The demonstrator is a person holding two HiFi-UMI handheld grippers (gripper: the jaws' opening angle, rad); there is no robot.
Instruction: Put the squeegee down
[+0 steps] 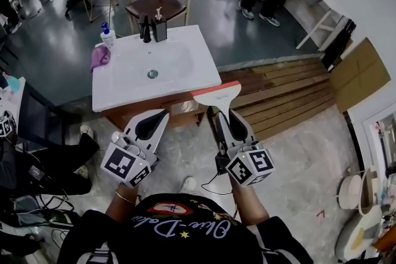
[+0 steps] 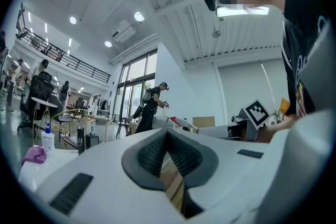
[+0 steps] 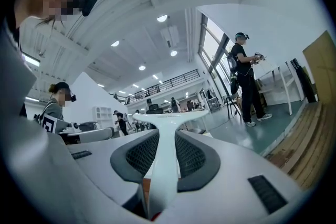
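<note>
Fingers [image 3: 195, 159] of the right gripper [image 3: 167, 131] pinch the squeegee [image 3: 165, 168] by its handle, as that gripper's view confirms. Only the head view shows the red-edged blade, held in the air at the counter's [image 1: 124, 99] front right corner. Left gripper [image 2: 167, 131]: fingertips pressed together, nothing between them.

The front strip and right side of the white bench [image 1: 201, 52] are lying bare, leaving open room to come in over the front edge. The sunken basin [image 1: 151, 59] is taking up the middle. Along the back edge a soap bottle [image 1: 107, 36], a black tap [image 1: 145, 29] and a black holder [image 1: 160, 28] are standing in the way, and a purple cloth [image 1: 99, 57] is crowding the left rim. A chair [image 1: 154, 6] is closing off the far side. The squeegee [image 1: 216, 94], clamped in the jaws of the right gripper [image 1: 221, 111], is hanging at the bare front right corner.
</note>
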